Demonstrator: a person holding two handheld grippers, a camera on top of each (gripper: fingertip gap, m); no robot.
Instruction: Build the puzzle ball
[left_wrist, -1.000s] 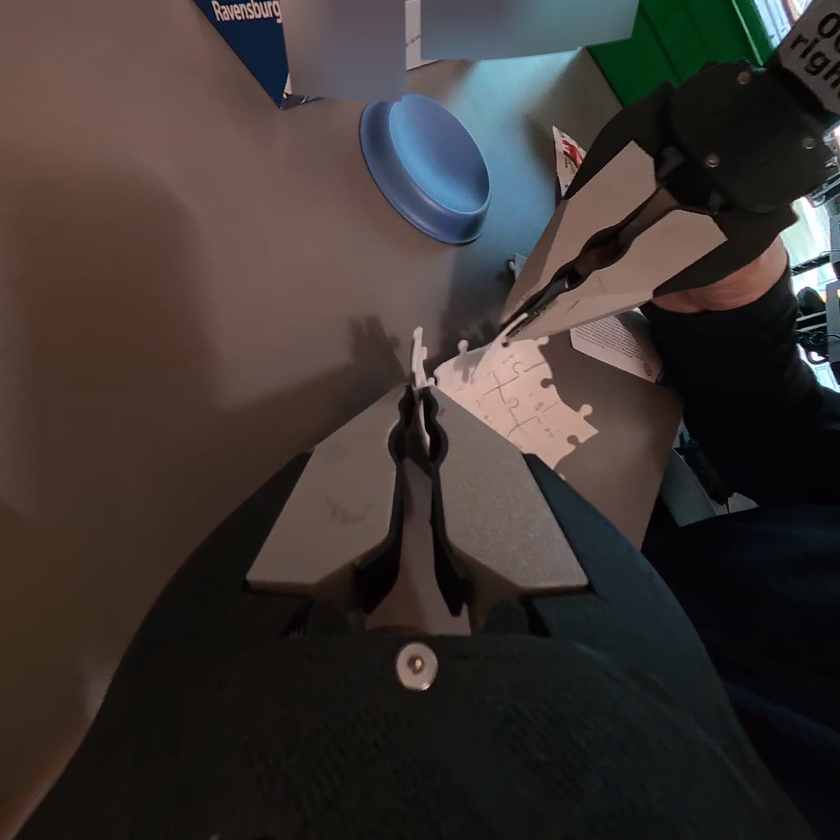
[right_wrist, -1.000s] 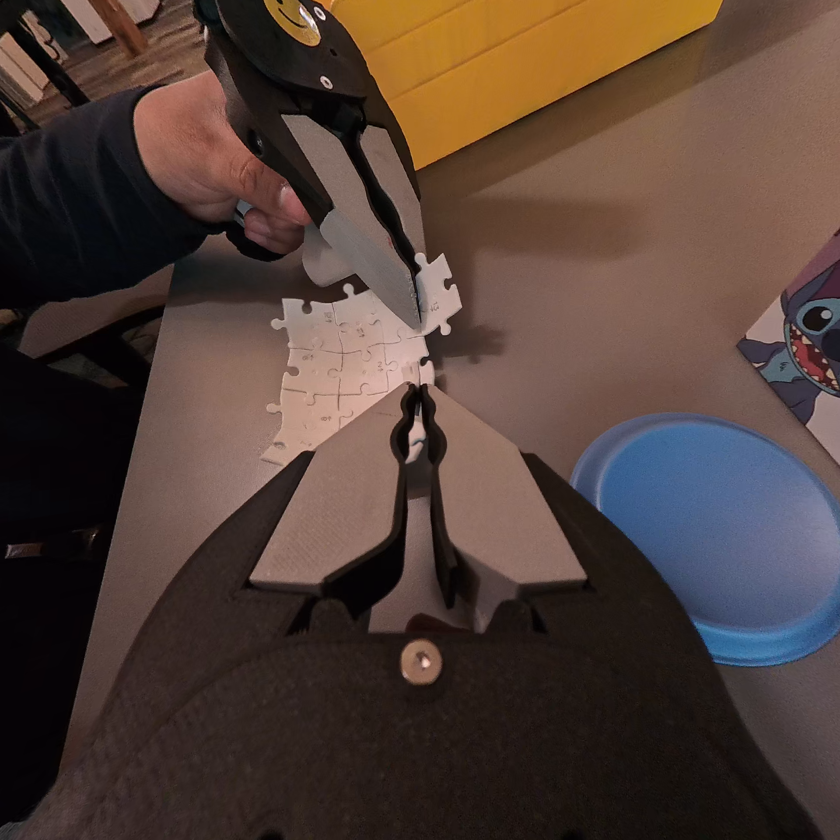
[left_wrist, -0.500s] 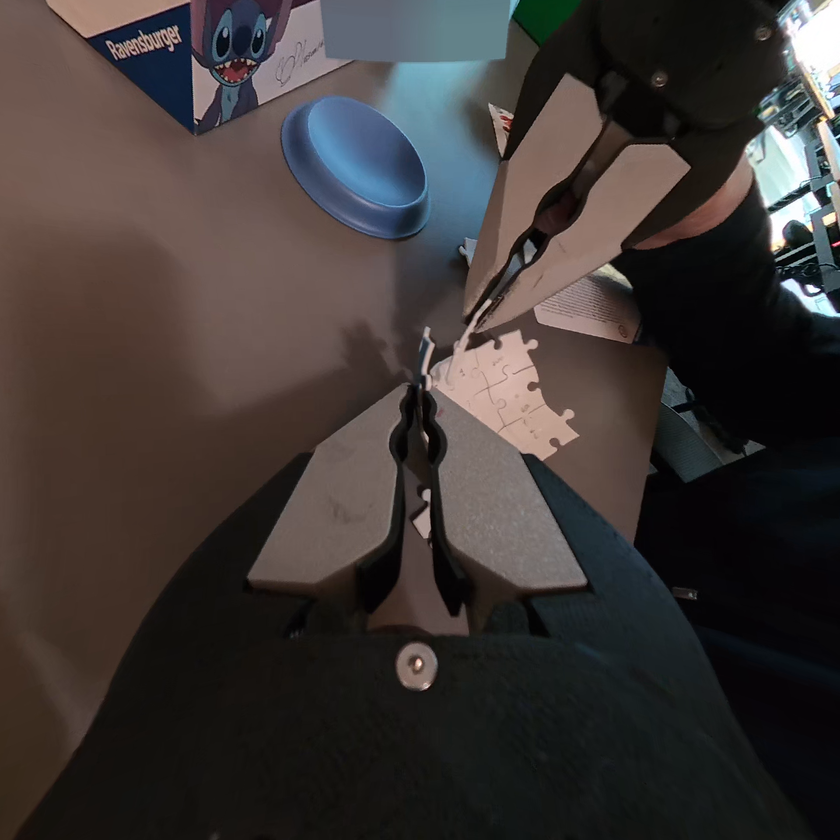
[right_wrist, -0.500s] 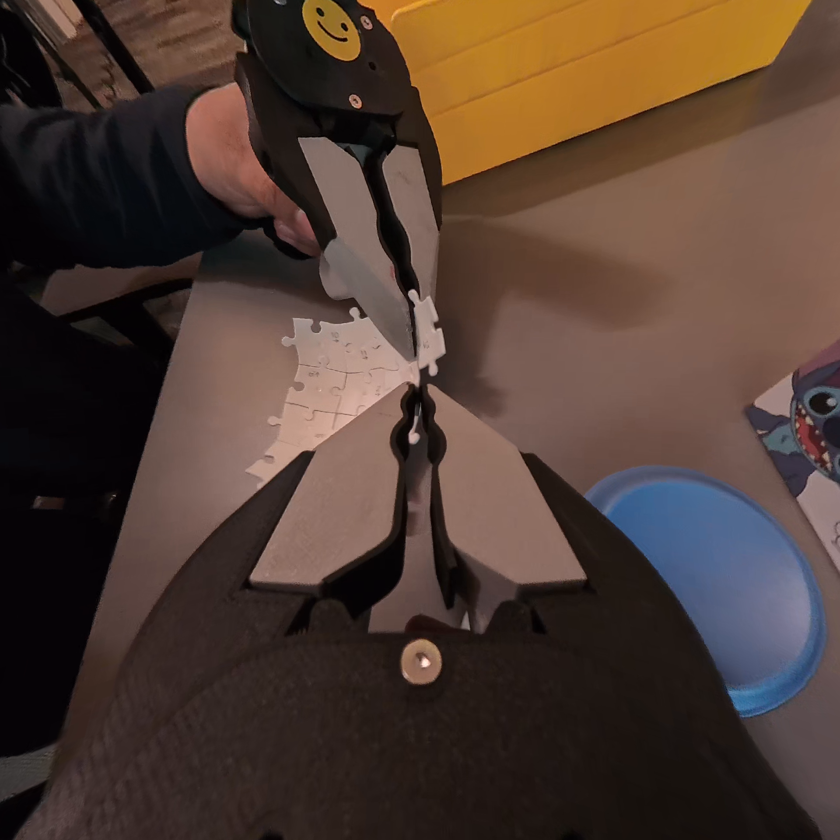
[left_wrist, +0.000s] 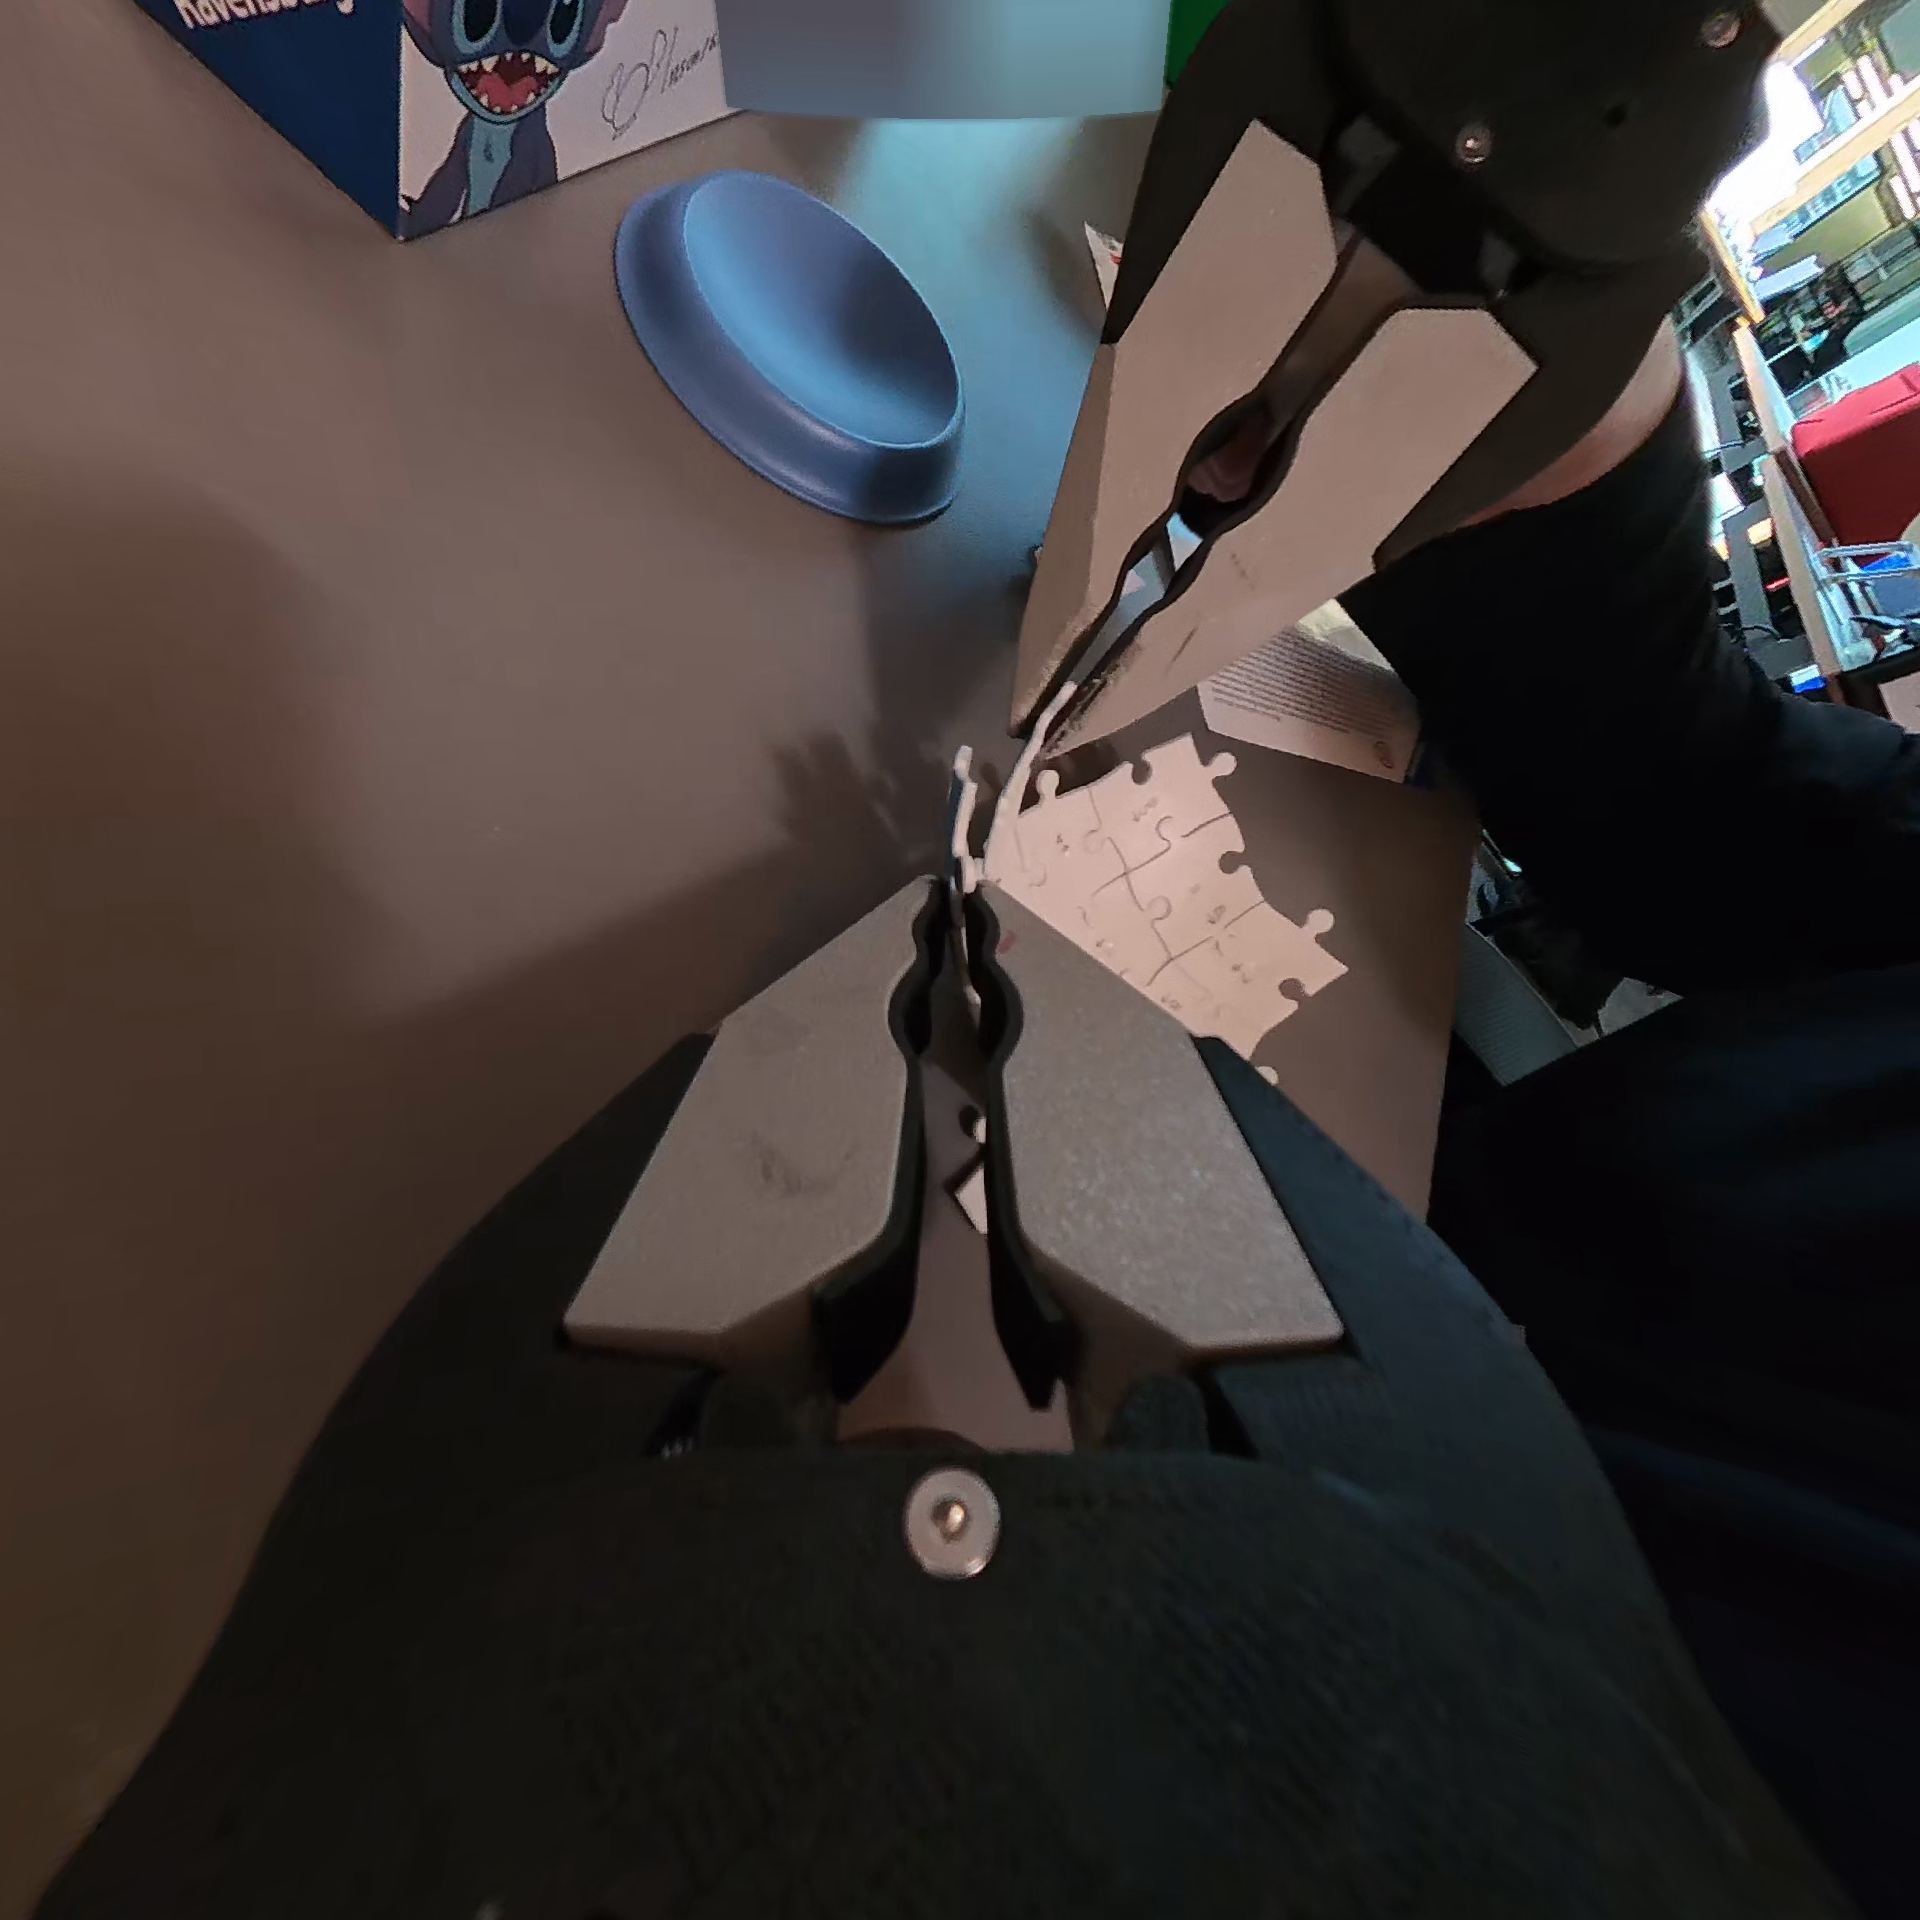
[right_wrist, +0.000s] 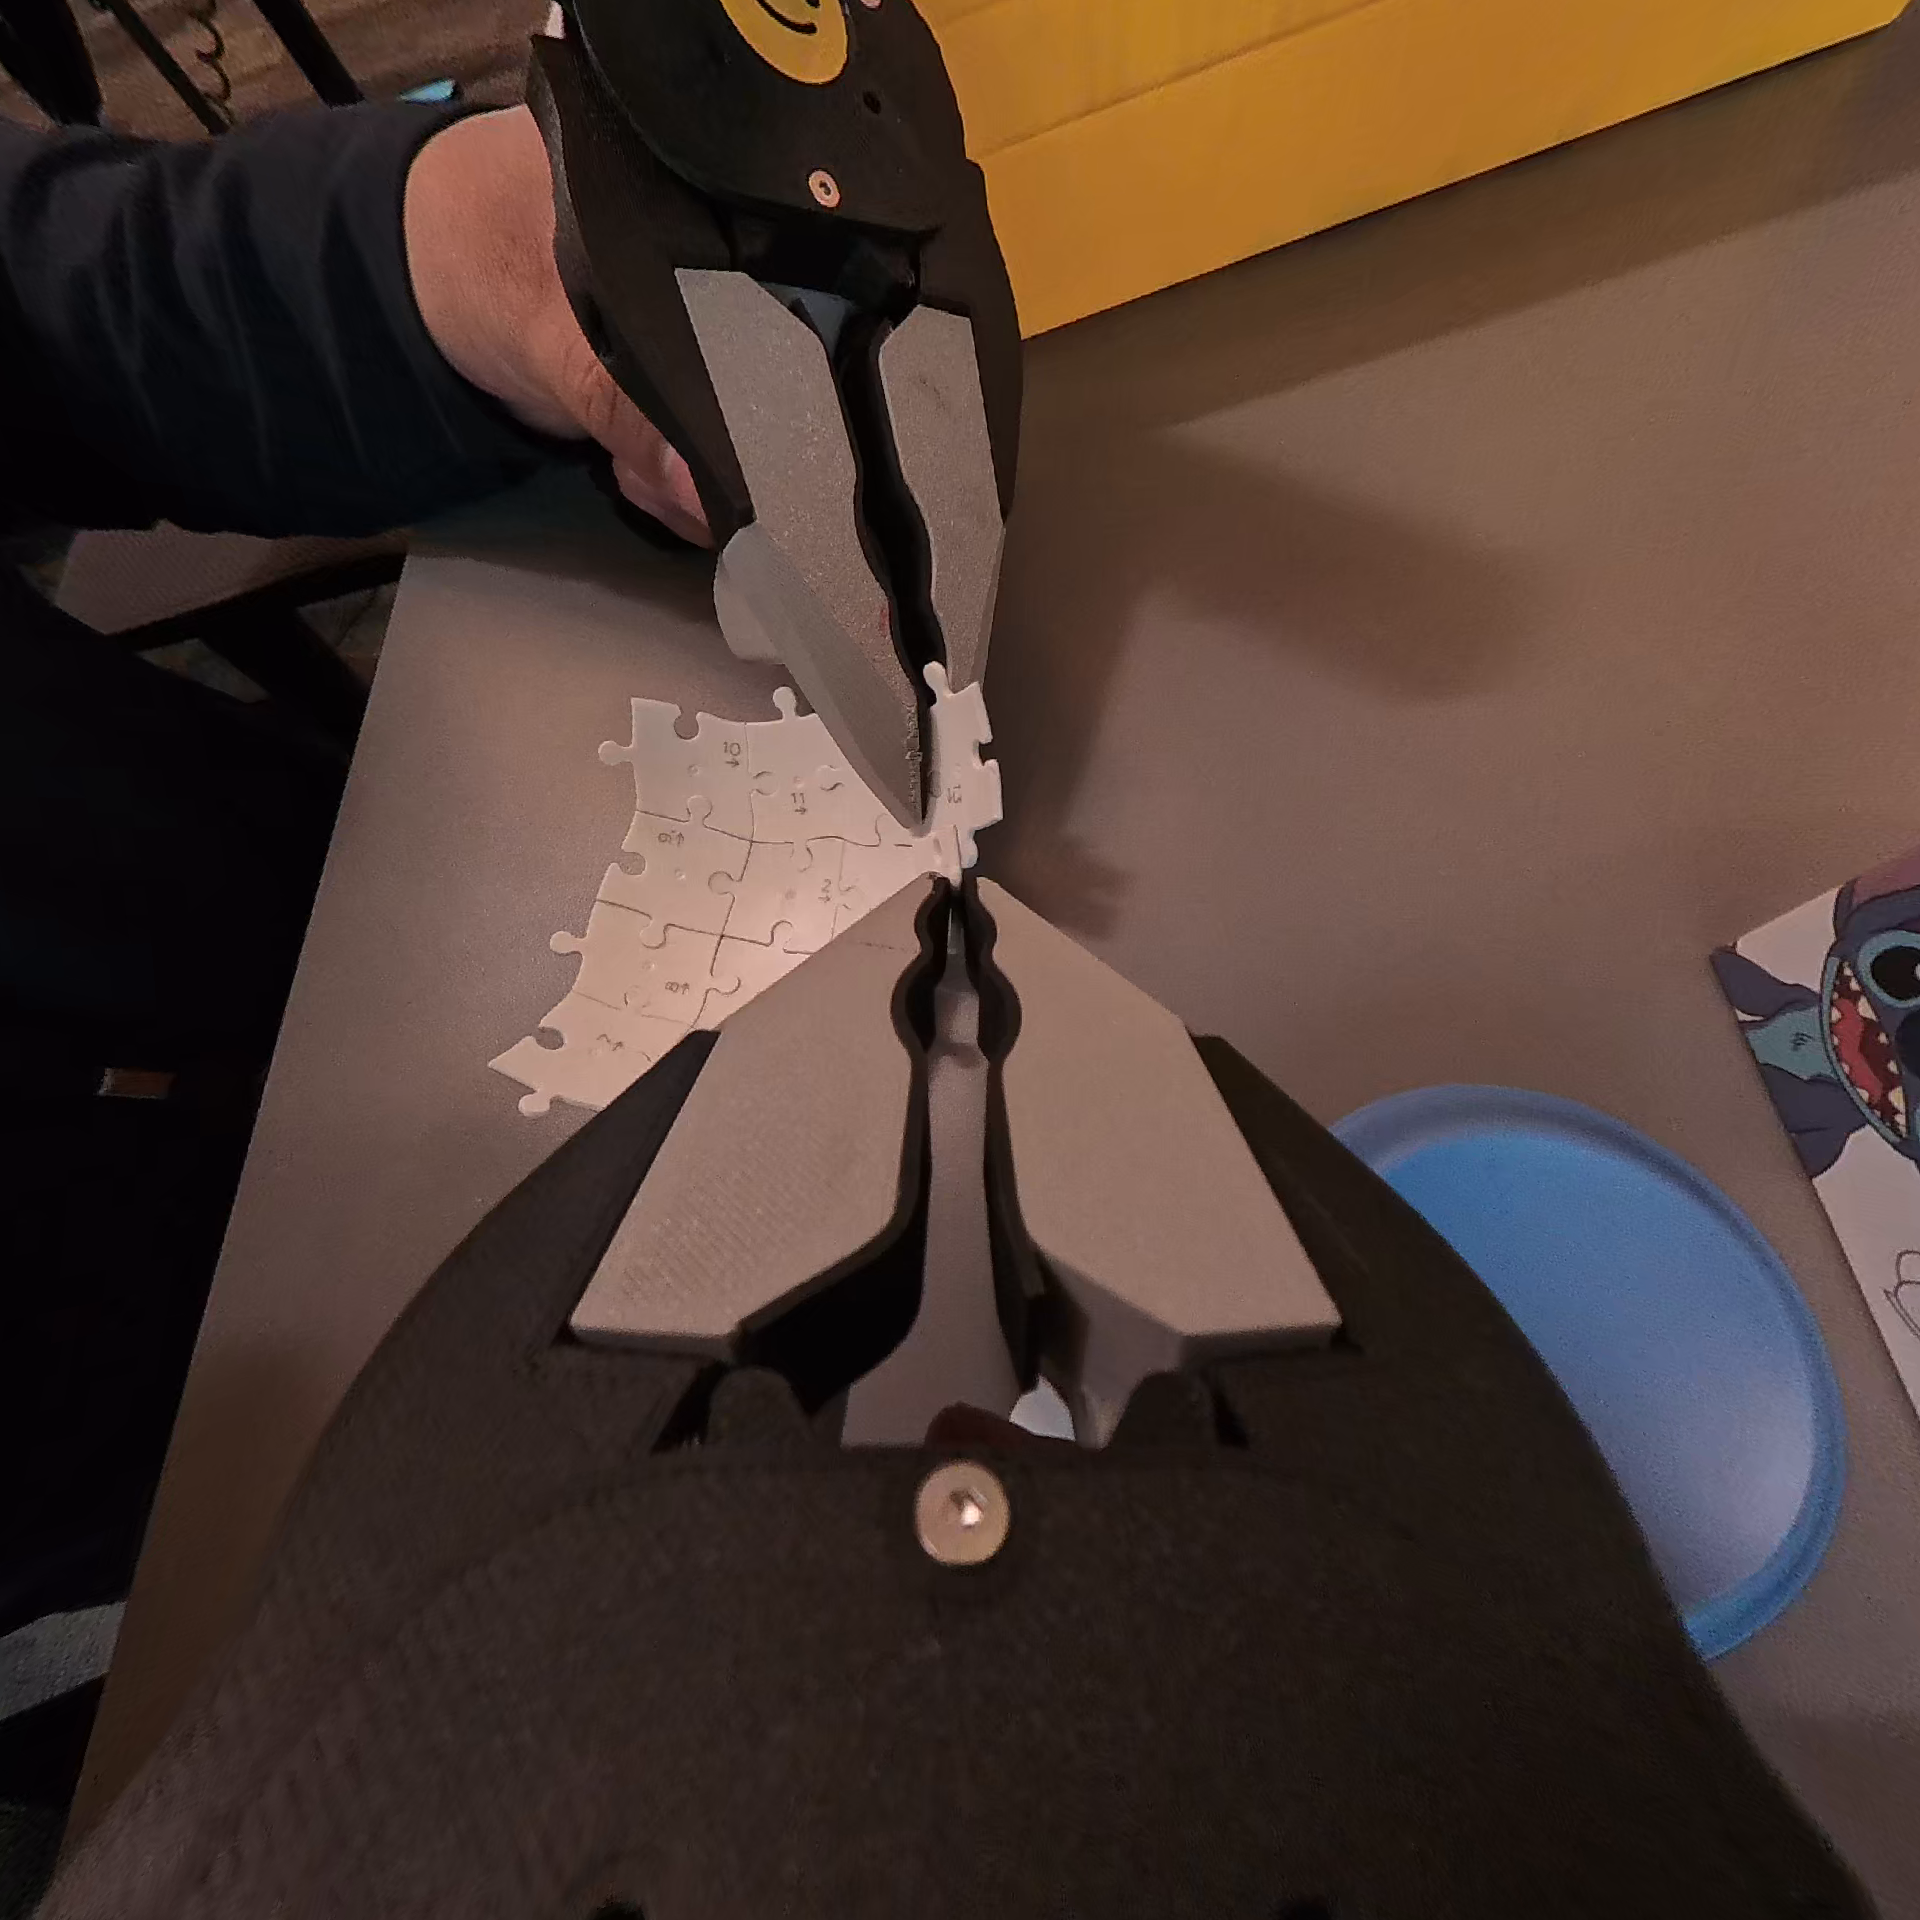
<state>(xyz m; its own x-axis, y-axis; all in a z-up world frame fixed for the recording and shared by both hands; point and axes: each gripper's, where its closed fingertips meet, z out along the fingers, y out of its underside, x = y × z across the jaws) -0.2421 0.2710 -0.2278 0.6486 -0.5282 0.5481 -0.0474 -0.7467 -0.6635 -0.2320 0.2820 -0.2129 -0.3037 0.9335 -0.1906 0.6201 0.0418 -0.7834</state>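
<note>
Left gripper (left_wrist: 961, 896) clamped on a single white puzzle piece (right_wrist: 964, 750), right gripper (right_wrist: 958, 891) pinching the corner of the joined white puzzle sheet (right_wrist: 717, 883) – piece meets sheet edge right between both tips, above the grey table (right_wrist: 1403, 727).

The left gripper (left_wrist: 961, 894) has its jaws closed to a thin slit, tips pointing down and forward; the right gripper (right_wrist: 954, 883) is likewise pinched nearly together; the two sets of tips meet almost nose to nose, the right coming in steeply from above the left; a hand (right_wrist: 520, 312) in a dark sleeve grips the left gripper's handle.
</note>
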